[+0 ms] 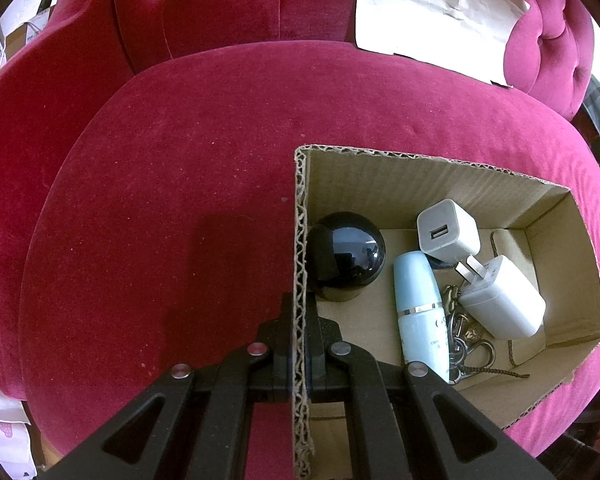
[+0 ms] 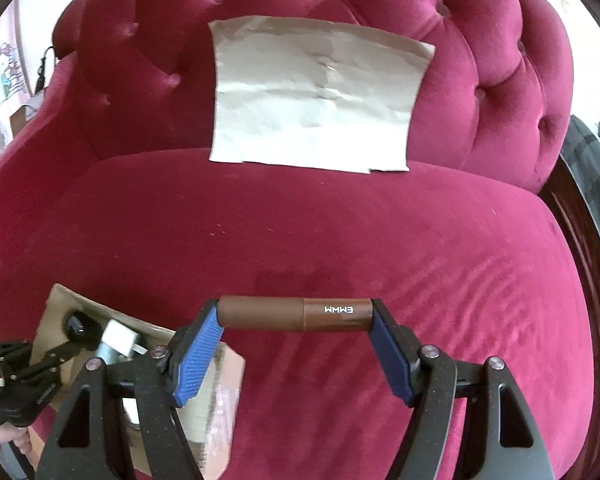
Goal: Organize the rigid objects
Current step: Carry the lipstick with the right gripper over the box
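Observation:
An open cardboard box (image 1: 380,176) sits on a red velvet seat (image 1: 180,200). Inside lie a black ball (image 1: 346,256), a white USB charger (image 1: 448,230), a second white plug adapter (image 1: 504,300), a light blue bottle (image 1: 420,308) and a bunch of keys (image 1: 468,336). My left gripper (image 1: 300,320) is shut on the box's left wall, one finger on each side. In the right wrist view my right gripper (image 2: 296,316) is shut on a brown tube (image 2: 260,314), held endwise between the blue pads (image 2: 198,356) above the seat, right of the box (image 2: 60,304).
A creased sheet of pale paper (image 2: 316,100) leans against the tufted chair back. The seat cushion (image 2: 420,260) stretches wide to the right of the box. A hand (image 2: 4,436) holds the left gripper at the lower left of the right wrist view.

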Motion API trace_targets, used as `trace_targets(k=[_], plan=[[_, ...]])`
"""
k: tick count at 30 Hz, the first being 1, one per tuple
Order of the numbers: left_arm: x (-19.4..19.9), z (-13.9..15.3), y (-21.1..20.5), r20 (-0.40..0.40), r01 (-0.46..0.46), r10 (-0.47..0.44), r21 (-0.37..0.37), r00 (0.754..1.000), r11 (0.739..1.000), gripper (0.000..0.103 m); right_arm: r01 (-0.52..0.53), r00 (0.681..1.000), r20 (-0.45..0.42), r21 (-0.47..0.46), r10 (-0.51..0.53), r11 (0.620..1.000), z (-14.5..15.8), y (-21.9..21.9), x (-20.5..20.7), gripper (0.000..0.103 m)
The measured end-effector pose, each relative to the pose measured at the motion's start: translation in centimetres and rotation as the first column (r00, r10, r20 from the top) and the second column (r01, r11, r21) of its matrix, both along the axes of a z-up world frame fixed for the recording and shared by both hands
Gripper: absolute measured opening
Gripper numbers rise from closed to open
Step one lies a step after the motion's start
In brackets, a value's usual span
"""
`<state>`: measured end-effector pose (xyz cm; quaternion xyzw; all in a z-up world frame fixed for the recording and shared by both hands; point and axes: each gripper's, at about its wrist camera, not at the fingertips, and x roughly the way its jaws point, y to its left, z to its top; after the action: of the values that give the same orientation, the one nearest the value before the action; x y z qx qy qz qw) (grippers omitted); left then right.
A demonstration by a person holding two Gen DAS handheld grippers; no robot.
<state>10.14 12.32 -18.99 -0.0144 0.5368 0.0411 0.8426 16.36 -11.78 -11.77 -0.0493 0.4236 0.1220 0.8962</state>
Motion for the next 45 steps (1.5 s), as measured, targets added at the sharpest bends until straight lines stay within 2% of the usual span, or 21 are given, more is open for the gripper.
trace_targets(k=[10,23,34,45], plan=[[0.0,0.0,0.0,0.0,0.0,0.0,0.0,1.0,1.0,0.003,-0.069,0.997,0.018,0.022,0.068,0.997,1.2,2.9,-1.4,0.076],[0.0,-0.1,0.0,0.0,-0.001,0.001,-0.002,1.0,1.0,0.003,-0.156,0.988,-0.012,0.039,0.157,0.987,1.5,7.6,-2.8,0.076],[0.0,0.0,0.1,0.001,0.0,0.0,0.001,1.0,1.0,0.003,-0.201,0.977,-0.073,0.032,0.202,0.979,-0.6,10.4,-3.7,0.076],[0.0,0.0,0.1,0.001,0.001,-0.001,0.002,1.0,1.0,0.003,-0.161,0.972,-0.166,0.056,0.169,0.985,-3.4,11.1,-3.5,0.076]])
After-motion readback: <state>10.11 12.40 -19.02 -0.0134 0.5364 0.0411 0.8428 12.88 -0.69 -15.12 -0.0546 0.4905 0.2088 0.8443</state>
